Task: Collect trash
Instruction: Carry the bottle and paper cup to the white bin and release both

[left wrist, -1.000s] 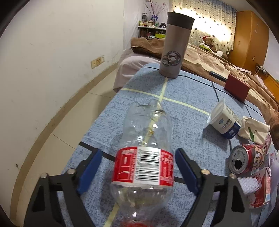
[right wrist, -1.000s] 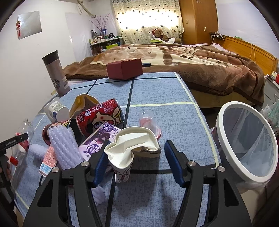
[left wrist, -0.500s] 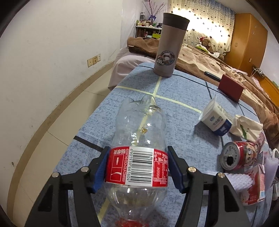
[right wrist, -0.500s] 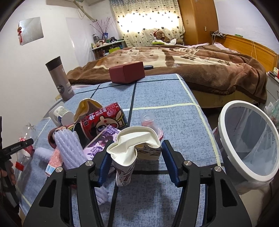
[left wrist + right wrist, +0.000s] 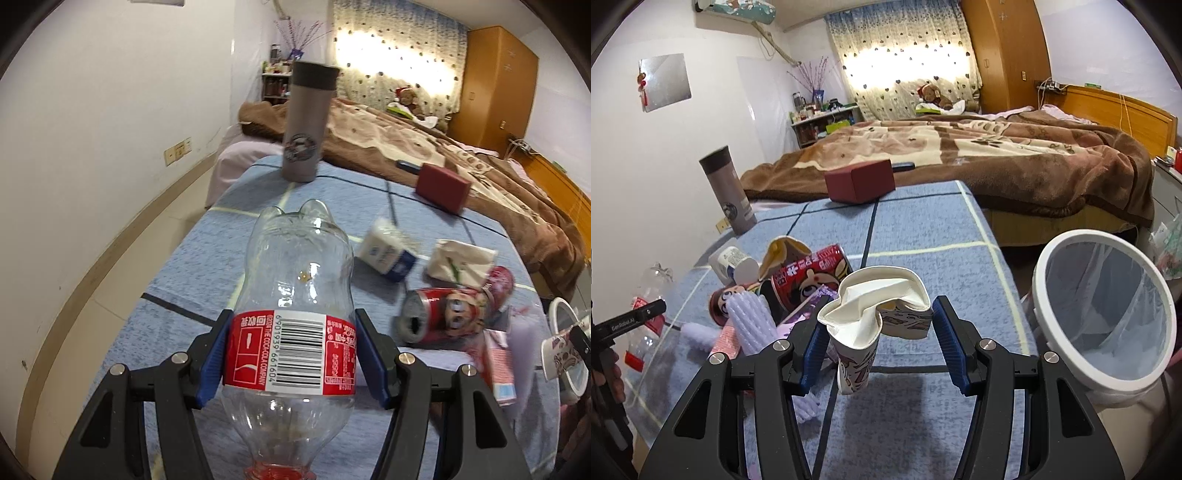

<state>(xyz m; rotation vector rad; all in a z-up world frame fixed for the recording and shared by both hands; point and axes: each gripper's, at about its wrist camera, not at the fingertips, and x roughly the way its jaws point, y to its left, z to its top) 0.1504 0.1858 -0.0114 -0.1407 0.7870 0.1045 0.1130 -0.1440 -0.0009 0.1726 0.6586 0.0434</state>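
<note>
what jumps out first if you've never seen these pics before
An empty clear plastic bottle with a red label fills the left wrist view, clamped between the left gripper jaws. In the right wrist view, the right gripper holds a crushed paper cup, with a white-rimmed bin beside the table on the right.

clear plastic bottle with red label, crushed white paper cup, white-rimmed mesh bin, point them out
clear plastic bottle with red label (image 5: 291, 354), left wrist view, on the barcode
crushed white paper cup (image 5: 864, 314), right wrist view, on its folded rim
white-rimmed mesh bin (image 5: 1043, 269), right wrist view, on the rim
</note>
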